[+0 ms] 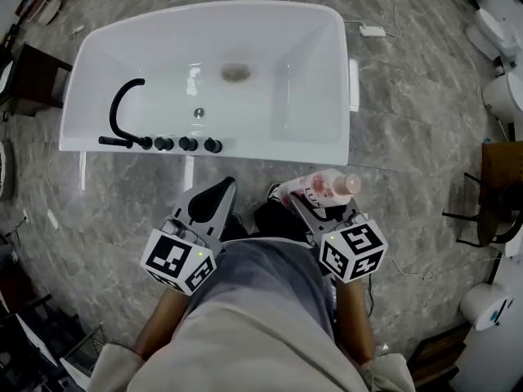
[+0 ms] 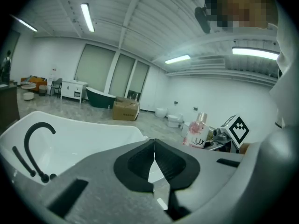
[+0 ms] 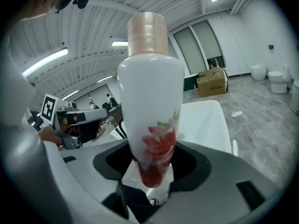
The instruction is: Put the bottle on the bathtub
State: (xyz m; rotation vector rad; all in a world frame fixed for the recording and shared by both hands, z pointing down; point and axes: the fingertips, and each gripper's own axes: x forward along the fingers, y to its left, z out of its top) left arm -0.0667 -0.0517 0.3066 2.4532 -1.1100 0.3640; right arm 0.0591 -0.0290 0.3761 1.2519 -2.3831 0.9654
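A white bottle (image 1: 324, 185) with a pink cap and a red flower print is held in my right gripper (image 1: 317, 205), which is shut on it. In the right gripper view the bottle (image 3: 150, 106) stands up between the jaws, cap pointing away. My left gripper (image 1: 214, 197) is shut with nothing in it; its pads meet in the left gripper view (image 2: 154, 158). The white bathtub (image 1: 343, 80) lies just ahead of both grippers, with a black tap (image 1: 122, 109) and knobs on its near rim. The bottle (image 2: 196, 130) also shows in the left gripper view, off to the right.
Grey marble floor surrounds the tub. A dark chair (image 1: 490, 194) stands at the right, toilets (image 1: 502, 96) at the far right. A small white box (image 1: 373, 31) with a cable lies on the floor behind the tub. A cardboard box (image 2: 125, 110) stands far back.
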